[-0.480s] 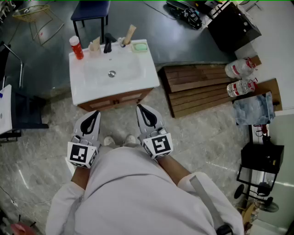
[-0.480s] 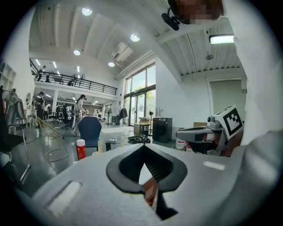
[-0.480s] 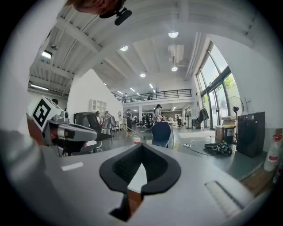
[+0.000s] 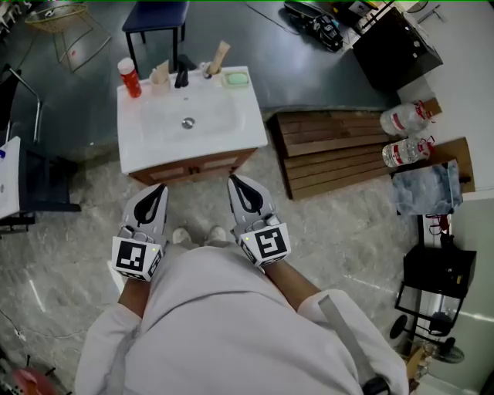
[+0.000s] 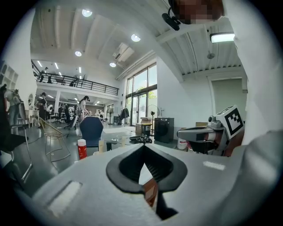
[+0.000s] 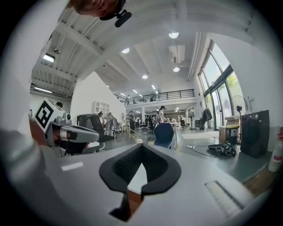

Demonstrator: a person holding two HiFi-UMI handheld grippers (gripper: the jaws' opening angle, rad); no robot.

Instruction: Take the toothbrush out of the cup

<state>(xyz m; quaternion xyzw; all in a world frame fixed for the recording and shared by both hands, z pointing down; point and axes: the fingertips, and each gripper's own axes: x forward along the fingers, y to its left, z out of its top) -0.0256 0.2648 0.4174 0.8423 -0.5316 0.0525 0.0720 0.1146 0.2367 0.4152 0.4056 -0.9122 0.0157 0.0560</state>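
The white sink cabinet (image 4: 147, 154) stands in front of me in the head view. At its back edge are a red bottle (image 4: 128, 79), a pale cup (image 4: 160, 76), a black tap (image 4: 181, 74) and a tan stick-like thing (image 4: 218, 57) rising from a small holder; I cannot make out a toothbrush. My left gripper (image 4: 158, 190) and right gripper (image 4: 234, 183) are held side by side near my body, short of the cabinet's front. Both are shut and empty. The left gripper view shows its jaws (image 5: 143, 148) together, and the red bottle (image 5: 82, 148) far ahead. The right gripper's jaws (image 6: 141, 148) are together too.
A green soap on a dish (image 4: 235, 77) lies at the sink's right back corner. Wooden boards (image 4: 332, 150) lie on the floor to the right, with two water bottles (image 4: 405, 116) beyond them. A blue chair (image 4: 154, 17) stands behind the sink, and a black stand (image 4: 436, 270) at far right.
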